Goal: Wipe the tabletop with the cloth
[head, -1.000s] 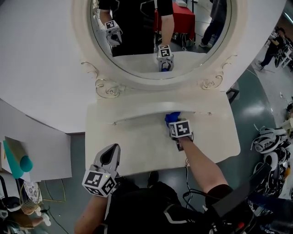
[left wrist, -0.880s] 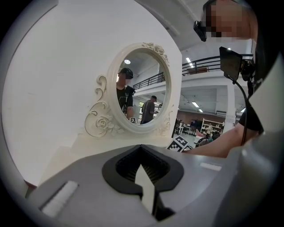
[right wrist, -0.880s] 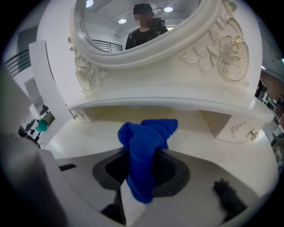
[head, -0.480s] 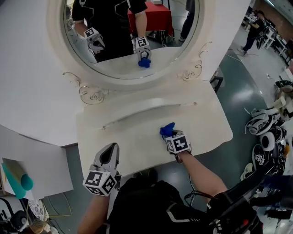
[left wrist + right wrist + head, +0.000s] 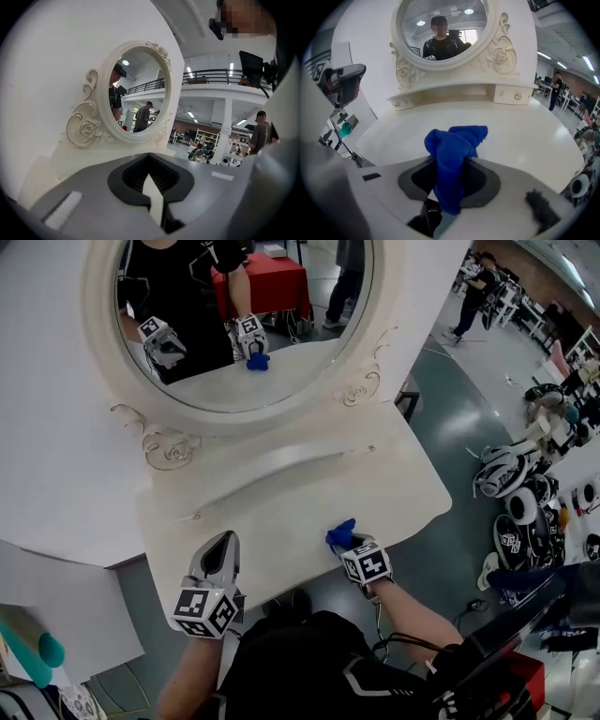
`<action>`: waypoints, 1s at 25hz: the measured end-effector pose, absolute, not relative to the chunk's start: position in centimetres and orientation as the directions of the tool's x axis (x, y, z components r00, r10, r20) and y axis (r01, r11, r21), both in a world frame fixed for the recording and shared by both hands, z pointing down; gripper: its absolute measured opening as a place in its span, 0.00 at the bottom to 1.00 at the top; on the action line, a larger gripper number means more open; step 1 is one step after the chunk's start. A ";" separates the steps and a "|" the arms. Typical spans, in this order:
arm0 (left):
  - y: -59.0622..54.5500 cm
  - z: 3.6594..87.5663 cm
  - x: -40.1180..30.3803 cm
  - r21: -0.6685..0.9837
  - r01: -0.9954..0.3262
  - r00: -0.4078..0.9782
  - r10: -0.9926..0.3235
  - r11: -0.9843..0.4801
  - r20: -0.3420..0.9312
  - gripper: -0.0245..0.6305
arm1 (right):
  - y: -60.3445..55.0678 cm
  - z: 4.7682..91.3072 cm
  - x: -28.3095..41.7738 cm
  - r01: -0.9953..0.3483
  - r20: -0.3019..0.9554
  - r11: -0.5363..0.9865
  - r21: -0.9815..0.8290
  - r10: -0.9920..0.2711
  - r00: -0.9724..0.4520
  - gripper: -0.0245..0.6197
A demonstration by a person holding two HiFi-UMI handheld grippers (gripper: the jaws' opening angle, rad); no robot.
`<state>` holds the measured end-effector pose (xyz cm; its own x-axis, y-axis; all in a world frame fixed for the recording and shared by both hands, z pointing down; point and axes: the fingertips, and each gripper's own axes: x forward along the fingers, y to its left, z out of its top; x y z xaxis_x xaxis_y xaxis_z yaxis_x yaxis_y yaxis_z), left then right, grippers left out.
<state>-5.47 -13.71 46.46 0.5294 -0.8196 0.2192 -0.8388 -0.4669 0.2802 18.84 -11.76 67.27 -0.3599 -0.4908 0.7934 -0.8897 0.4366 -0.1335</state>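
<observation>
Head view: right gripper (image 5: 346,544), jaws pinching the cloth (image 5: 339,533), has slid to the front edge of the tabletop (image 5: 281,507); left gripper (image 5: 223,544) stays put, jaws pressed together.

A large industrial hall: glossy grey-green floor (image 5: 450,399), railed upper mezzanine (image 5: 206,74), storage shelving (image 5: 201,136), people walking about.

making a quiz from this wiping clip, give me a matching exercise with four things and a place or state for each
Things:
1. blue cloth
2. left gripper
3. oval mirror
4. tabletop

Places or states:
A. holds nothing
B. white, below the cloth
C. clamped in the right gripper
D. stands behind the tabletop, shows the person's reflection

Pairs: 1-C, 2-A, 3-D, 4-B
</observation>
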 end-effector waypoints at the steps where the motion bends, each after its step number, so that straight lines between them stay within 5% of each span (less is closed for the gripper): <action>1: -13.9 46.5 -5.5 0.283 -0.834 0.536 -0.816 -0.473 0.217 0.05 | -11.3 67.4 19.0 -0.893 0.799 0.427 -0.141 -0.484 -0.357 0.25; 7: -15.3 46.8 -5.7 0.302 -0.813 0.563 -0.805 -0.498 0.188 0.05 | -10.2 67.3 19.6 -0.914 0.822 0.376 -0.155 -0.464 -0.330 0.25; 13: -15.4 47.1 -5.2 0.292 -0.821 0.553 -0.810 -0.490 0.196 0.05 | -17.8 64.1 20.1 -0.928 0.748 0.355 -0.112 -0.585 -0.314 0.25; 25: -17.1 47.3 -3.8 0.267 -0.917 0.362 -0.897 -0.295 0.254 0.05 | -32.7 67.1 18.9 -0.888 0.774 0.442 -0.127 -0.516 -0.367 0.25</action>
<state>-3.84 -17.14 47.28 0.3619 -0.8971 0.2536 -0.9175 -0.2946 0.2672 18.95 -32.68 67.14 -0.3670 -0.5157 0.7742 -0.8882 0.4415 -0.1269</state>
